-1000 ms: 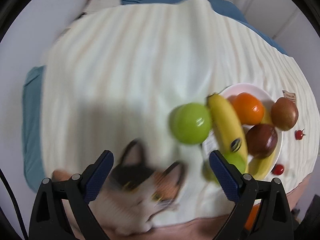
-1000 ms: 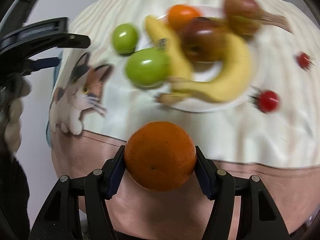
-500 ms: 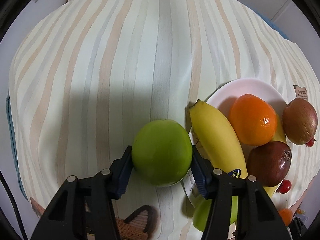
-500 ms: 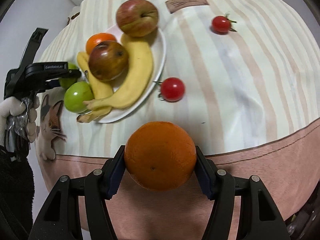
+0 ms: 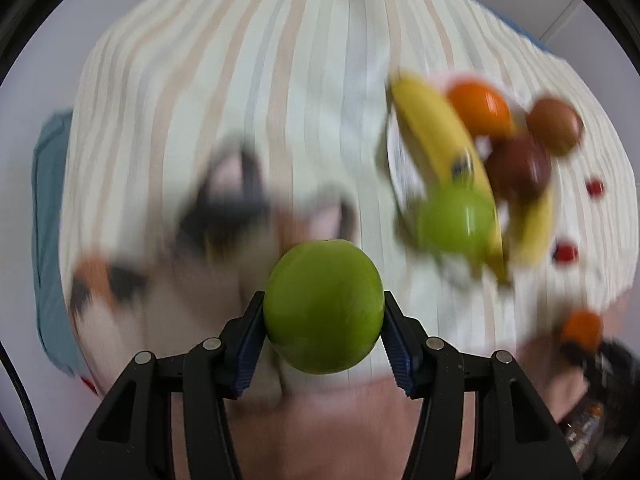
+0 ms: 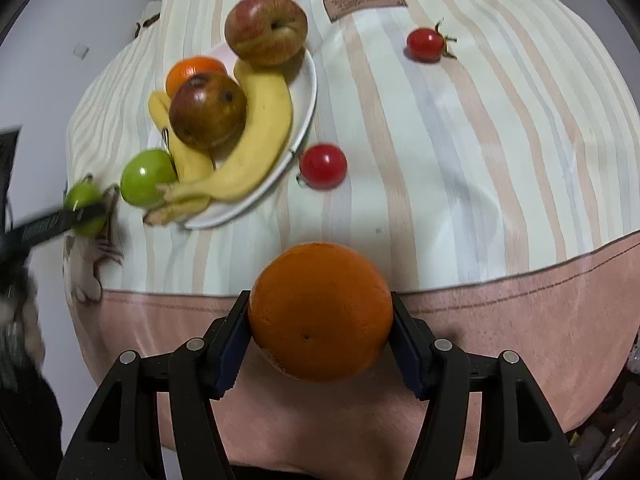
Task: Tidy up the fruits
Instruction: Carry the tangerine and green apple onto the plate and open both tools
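Green apple [image 5: 324, 306] clamped in left gripper [image 5: 324, 340], orange [image 6: 320, 310] in right gripper [image 6: 320, 344]

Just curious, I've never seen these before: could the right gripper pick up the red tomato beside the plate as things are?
Probably not yet: the right gripper is shut on an orange, though the tomato lies unobstructed.

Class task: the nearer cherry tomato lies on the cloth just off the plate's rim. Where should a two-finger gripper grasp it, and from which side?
Grip the nearer cherry tomato across its round middle, coming from above, probably with the jaws parallel to the plate rim. It is small and smooth, and the rim sits close on one side, so a low sideways approach looks cramped.
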{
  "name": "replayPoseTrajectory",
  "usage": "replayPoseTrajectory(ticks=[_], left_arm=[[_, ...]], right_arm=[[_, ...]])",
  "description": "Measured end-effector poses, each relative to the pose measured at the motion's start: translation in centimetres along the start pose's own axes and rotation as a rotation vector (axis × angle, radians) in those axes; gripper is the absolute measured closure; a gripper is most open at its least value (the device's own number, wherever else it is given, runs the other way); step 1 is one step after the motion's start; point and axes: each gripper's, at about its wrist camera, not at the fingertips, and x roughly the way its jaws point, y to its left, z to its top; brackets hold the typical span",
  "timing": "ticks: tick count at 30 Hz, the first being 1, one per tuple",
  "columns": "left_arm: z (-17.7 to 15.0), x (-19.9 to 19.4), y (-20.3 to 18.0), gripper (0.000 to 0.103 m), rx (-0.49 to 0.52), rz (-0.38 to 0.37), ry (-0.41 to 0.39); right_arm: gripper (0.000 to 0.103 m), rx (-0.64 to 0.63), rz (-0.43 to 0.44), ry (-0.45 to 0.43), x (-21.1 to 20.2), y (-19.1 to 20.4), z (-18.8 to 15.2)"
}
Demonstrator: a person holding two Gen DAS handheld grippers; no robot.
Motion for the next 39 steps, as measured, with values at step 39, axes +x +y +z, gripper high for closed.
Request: replayPoseTrajectory(ticks=[39], left_arm=[[9.6, -4.6, -4.3, 0.052, 0.008, -0.123, -0.104]], right_arm=[[0.037, -0.059, 0.092, -0.07, -2.1, 5.4, 4.4]])
